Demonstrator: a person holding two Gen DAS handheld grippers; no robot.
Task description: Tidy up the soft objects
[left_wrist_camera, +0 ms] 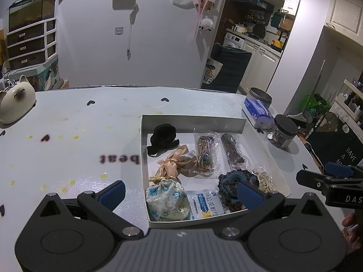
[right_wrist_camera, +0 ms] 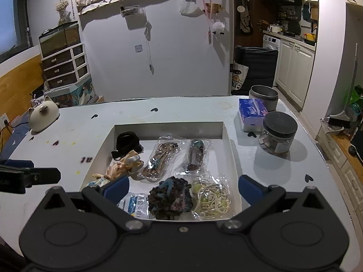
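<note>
Both claws spread wide, holding nothing: left claw (left_wrist_camera: 181, 196) hangs over the near-left corner of the white tray (left_wrist_camera: 192, 120), right claw (right_wrist_camera: 183, 188) over its near edge. Soft stuff all sits inside the tray: floral pouch (left_wrist_camera: 166, 200) in the near-left corner, crochet scrunchie (right_wrist_camera: 170, 198) mid-front, black scrunchie (left_wrist_camera: 162, 138) far-left. Bare bench (left_wrist_camera: 79, 136) left of the tray; tissue pack (right_wrist_camera: 251, 113) and jar (right_wrist_camera: 278, 133) crowd the right side
</note>
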